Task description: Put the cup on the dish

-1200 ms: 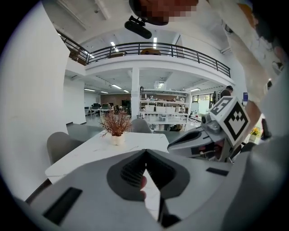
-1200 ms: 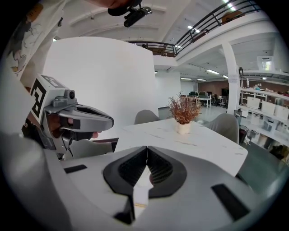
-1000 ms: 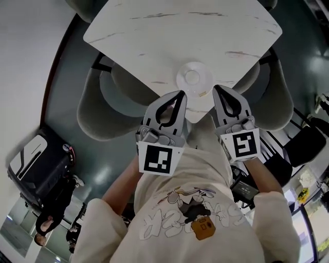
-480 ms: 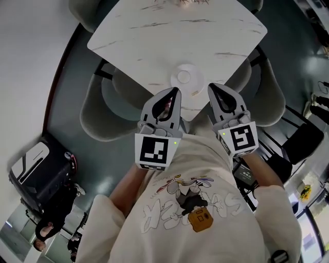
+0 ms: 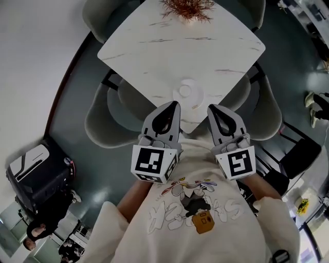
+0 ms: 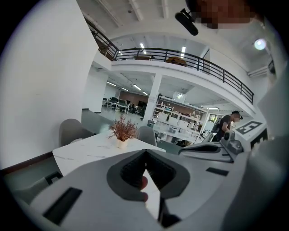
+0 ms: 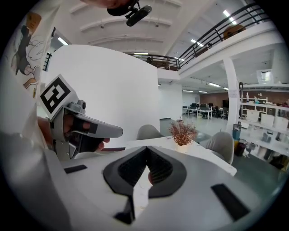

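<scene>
On the white marble table (image 5: 175,49), near its front corner, sits a white round dish (image 5: 188,93) with a smaller white round shape at its centre; I cannot tell if that is the cup. My left gripper (image 5: 176,105) (image 6: 145,151) hovers just short of the table corner, jaws shut and empty. My right gripper (image 5: 211,108) (image 7: 147,149) is held beside it, also shut with nothing between the jaws. Both tips point toward the dish without touching it. The dish is hidden behind the jaws in both gripper views.
A reddish dried plant in a white pot (image 5: 187,7) (image 6: 122,131) (image 7: 182,133) stands at the table's far side. Grey chairs (image 5: 105,120) (image 5: 267,110) surround the table. A dark case (image 5: 36,172) lies on the floor at left. A person (image 6: 226,125) stands far off.
The head view has tilted up, so the table and dish sit a little further away in the picture and the plant has come into view. Both grippers stay shut side by side.
</scene>
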`<state>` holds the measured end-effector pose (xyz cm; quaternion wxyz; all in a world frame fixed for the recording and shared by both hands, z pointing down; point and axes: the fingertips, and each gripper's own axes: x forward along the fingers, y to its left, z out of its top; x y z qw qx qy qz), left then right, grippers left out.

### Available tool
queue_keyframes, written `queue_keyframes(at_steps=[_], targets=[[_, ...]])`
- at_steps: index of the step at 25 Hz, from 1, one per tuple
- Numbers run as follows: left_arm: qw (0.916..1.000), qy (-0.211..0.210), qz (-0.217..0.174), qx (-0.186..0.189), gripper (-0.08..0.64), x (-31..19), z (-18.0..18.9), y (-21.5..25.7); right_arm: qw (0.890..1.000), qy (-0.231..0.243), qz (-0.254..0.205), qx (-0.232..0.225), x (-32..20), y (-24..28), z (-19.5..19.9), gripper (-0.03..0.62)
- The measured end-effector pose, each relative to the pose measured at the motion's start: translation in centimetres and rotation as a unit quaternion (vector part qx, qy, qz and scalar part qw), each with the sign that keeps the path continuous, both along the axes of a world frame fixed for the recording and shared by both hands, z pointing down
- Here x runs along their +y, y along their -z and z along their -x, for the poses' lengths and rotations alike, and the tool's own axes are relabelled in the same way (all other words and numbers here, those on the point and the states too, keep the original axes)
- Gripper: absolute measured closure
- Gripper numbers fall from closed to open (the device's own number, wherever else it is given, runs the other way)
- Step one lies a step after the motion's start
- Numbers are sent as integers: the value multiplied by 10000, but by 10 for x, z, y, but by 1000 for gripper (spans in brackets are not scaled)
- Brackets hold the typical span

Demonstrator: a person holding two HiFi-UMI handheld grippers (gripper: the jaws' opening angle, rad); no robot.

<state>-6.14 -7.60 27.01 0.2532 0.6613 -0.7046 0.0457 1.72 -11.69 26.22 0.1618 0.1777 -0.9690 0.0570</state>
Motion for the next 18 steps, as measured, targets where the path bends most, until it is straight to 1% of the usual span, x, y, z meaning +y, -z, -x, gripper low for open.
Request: queue_keyframes(at_steps=[2,3,5,8,11,18], targets=[[10000,23,-35,7,555,2,-5,3,9999,-21,88,136,5,-1,-7,588],[10000,29,-52,-17,555,3,-6,5,9998,-38,135,129,8,1,-8,588],[9999,55,-79,-50,555,4,-4,8,9999,-74,111,-28,12,10,-5,588],[9998,144,-110,-31,555,6,1,10,9999,-79,-19,-118,11,16,-1,588],[9998,178,-84,-37,555,14,-3,9,9997,-68,-66,-225,16,20,-2,588],[9997,233,-47,54,555,19,-11,7,9997,-123,1,-193,18,20,-13,588]])
